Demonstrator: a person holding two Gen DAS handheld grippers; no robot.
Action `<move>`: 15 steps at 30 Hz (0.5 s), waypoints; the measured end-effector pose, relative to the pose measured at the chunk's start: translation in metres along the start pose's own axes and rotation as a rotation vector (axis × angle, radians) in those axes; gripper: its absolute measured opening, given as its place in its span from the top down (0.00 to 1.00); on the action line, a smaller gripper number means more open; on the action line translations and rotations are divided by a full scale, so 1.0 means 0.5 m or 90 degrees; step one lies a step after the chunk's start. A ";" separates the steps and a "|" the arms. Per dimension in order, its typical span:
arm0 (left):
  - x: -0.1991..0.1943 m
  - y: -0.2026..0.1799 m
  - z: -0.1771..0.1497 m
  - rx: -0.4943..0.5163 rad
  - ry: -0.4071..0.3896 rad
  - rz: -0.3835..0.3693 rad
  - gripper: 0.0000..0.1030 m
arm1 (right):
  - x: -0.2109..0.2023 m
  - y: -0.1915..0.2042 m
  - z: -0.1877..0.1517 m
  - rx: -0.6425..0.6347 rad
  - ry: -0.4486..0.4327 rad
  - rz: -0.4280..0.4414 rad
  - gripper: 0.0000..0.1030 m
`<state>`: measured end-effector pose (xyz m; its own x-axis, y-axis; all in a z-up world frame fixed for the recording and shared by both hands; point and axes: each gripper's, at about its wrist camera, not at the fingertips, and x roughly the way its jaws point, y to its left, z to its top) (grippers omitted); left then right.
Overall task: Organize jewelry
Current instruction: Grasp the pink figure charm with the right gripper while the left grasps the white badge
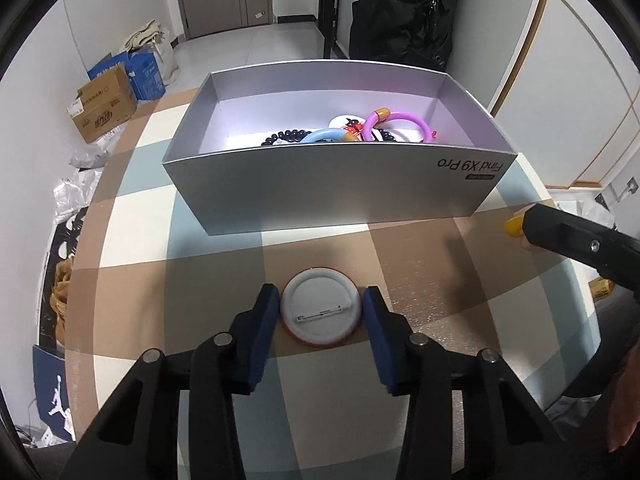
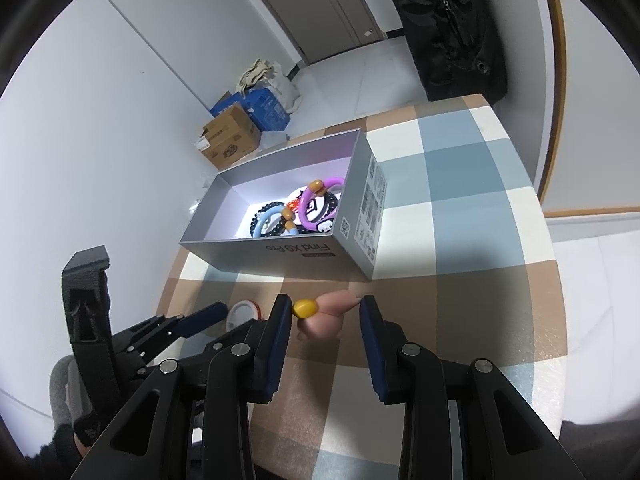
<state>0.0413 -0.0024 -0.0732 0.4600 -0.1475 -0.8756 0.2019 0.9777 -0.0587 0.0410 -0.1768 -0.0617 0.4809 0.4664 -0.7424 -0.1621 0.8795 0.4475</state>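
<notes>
A round pin badge (image 1: 320, 308) lies back-up on the checked table, white with a red rim. My left gripper (image 1: 321, 290) is shut on it, a blue pad against each side. My right gripper (image 2: 326, 300) is shut on a pink bracelet (image 2: 334, 310) with a yellow bead, held just above the cloth. It hangs right of the silver box (image 1: 320, 188), near the box's front corner. Inside the box lie a purple bracelet (image 1: 400, 120), a light blue bracelet (image 1: 324, 136), black beads (image 1: 288, 135) and a white badge (image 1: 346, 121).
The table's round edge (image 1: 86, 240) curves close on the left. Cardboard boxes (image 1: 104, 106) and bags stand on the floor beyond it. A black bag (image 1: 404, 12) hangs behind the table. A hand (image 1: 624, 412) shows at the lower right.
</notes>
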 end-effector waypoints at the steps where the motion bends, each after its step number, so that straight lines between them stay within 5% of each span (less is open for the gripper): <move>1: 0.000 0.003 -0.001 -0.004 0.000 -0.003 0.64 | -0.001 -0.001 0.000 0.001 -0.001 0.000 0.67; 15: 0.006 0.012 0.012 -0.016 0.005 -0.018 0.64 | -0.020 -0.008 0.003 0.017 -0.019 -0.002 0.67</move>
<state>0.0491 0.0024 -0.0732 0.4472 -0.1747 -0.8772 0.1938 0.9764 -0.0956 0.0380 -0.1852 -0.0553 0.5063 0.4609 -0.7289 -0.1381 0.8777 0.4590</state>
